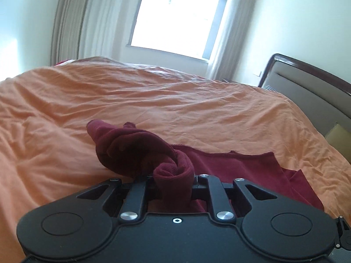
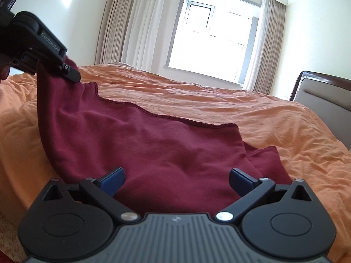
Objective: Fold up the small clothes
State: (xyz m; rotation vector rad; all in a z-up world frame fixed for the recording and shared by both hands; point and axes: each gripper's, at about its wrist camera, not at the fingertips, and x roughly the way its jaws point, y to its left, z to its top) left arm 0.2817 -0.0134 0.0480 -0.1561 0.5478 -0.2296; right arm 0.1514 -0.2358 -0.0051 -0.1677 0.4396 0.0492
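Note:
A dark red garment (image 2: 153, 140) lies spread on the orange bedsheet (image 2: 263, 118), its stitched hem running across the far side. My left gripper (image 1: 173, 175) is shut on a bunched, twisted corner of the garment (image 1: 136, 146), which rises above the sheet. In the right wrist view that left gripper (image 2: 68, 72) hangs at the upper left, and the cloth stretches up to it from the bed. My right gripper (image 2: 176, 175) is open just above the near part of the garment. Its blue pads (image 2: 114, 180) stand wide apart with nothing pressed between them.
The bed (image 1: 153, 100) fills most of both views, its sheet wrinkled. A padded headboard (image 2: 324, 94) with a dark wooden frame stands at the right, with a pale pillow (image 1: 335, 135) beside it. A bright window (image 2: 215, 35) and curtains (image 2: 122, 22) lie beyond the bed.

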